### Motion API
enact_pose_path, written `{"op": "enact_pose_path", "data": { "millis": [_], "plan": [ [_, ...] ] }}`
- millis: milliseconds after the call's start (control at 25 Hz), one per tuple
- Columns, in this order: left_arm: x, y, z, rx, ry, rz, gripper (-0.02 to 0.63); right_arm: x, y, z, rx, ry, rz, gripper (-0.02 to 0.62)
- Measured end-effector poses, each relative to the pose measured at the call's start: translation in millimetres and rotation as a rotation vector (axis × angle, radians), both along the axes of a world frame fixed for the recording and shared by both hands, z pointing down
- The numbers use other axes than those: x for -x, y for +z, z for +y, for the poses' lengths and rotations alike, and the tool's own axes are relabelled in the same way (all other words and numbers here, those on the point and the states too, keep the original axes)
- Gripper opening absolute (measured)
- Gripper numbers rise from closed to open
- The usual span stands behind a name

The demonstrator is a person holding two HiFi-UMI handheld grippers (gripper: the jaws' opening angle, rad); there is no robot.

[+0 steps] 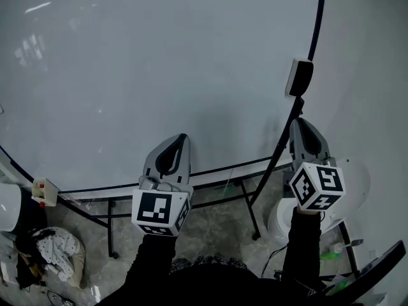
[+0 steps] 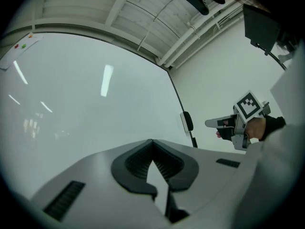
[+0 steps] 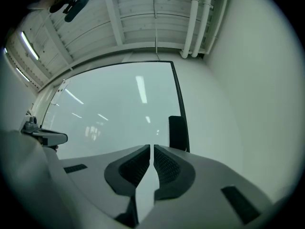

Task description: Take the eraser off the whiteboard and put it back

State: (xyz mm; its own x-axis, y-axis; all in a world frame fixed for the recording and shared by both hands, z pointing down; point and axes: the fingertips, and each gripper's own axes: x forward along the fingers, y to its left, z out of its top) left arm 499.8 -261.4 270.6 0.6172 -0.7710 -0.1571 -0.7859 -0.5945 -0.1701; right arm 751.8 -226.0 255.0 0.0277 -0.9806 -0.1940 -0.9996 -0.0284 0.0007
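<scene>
"While both tools were up at the board, where did the eraser sit?"

"The eraser clung upright to the whiteboard, at its right edge against the black frame. My right gripper pointed up at it from just below, near but apart. Its jaws were drawn to a thin slit with nothing between them."

"And your other one?"

"My left gripper hung further left, facing bare board, with its tips meeting on nothing. Under the board's lower edge its black stand legs stood on the grey floor."
</scene>
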Motion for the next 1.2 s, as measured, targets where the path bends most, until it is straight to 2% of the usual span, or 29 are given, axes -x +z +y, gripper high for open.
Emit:
{"op": "enact_pose_path", "data": {
  "millis": [120,320,560,1200],
  "plan": [
    [-1.3,0.6,-0.7,0.004,0.002,0.008,0.005,3.1,4.0,4.3,0.014,0.008,0.015,0.012],
    [-5.7,2.3,0.9,0.014,0.014,0.014,0.005,14.9,16.1,16.8,0.035,-0.008,-0.024,0.012],
    [-10.6,3.1,3.3,0.017,0.034,0.022,0.005,32.1,14.0,33.1,0.036,0.002,0.052,0.011],
    [-18.6,5.3,7.4,0.024,0.058,0.016,0.005,28.8,7.9,41.4,0.045,0.03,0.076,0.009]
  ]
}}
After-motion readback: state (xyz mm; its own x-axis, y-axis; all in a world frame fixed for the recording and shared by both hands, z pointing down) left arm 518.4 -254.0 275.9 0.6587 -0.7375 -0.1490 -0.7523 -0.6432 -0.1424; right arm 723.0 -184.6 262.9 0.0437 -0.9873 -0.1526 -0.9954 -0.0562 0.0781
